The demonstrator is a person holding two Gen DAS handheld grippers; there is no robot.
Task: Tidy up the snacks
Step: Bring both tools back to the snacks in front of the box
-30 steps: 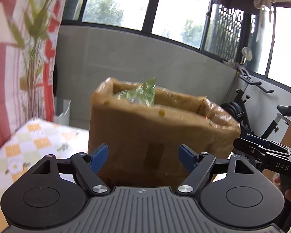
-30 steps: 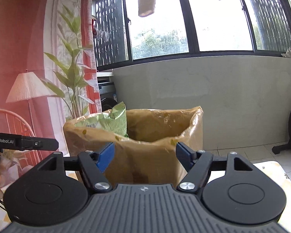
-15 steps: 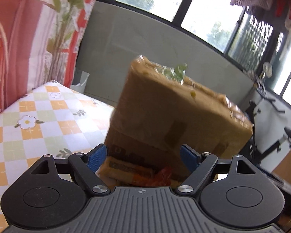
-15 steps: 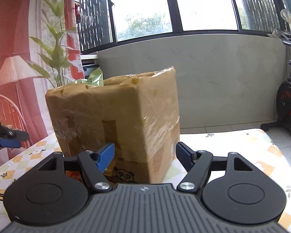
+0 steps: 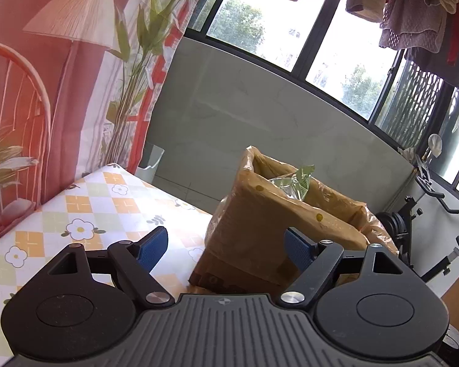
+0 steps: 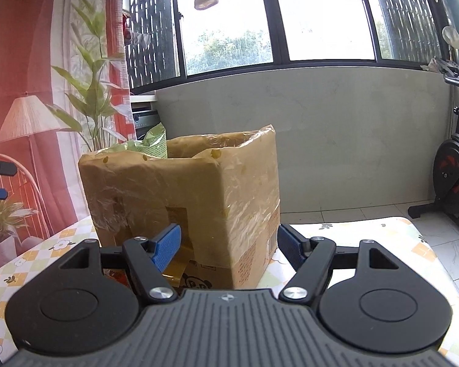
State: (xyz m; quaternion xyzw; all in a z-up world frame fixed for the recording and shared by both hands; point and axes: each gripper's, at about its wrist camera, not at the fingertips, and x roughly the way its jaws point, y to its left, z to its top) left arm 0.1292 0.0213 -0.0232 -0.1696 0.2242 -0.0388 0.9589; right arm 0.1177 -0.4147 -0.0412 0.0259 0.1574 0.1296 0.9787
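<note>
While both grippers hang empty in front of the cardboard box point(image 6: 183, 211), I judge this to be the gap between 2 placements: 1 snack is in, the next has to be fetched. On my left gripper point(image 5: 226, 246) the blue fingers point(image 5: 151, 247) are spread wide with nothing between them, and on my right gripper point(image 6: 228, 244) the fingers point(image 6: 166, 246) stand equally far apart and bare. The box sits on the flowered tablecloth point(image 5: 76, 214), its top open and its walls wrapped in clear film. A green snack bag point(image 6: 151, 142) pokes above the rim at the far left corner in the right view; the left view shows the same bag point(image 5: 293, 182) just inside the opening.

At the foot of the box, just beside the near wall and partly hidden behind my right gripper's body, I can make out a yellowish packet point(image 6: 176, 267) and a bit of red wrapper point(image 6: 116, 276). I judge these to be the remaining snacks. The next move calls for tipping 1 gripper down toward them, centring the open fingers on a packet's edge, closing, then lifting over the rim.

Compared with 0.5 s ago, my left camera has pulled up and back: the packets it then showed under the box front are now out of its sight, and the box opening has come into view. My right view has barely shifted.
</note>
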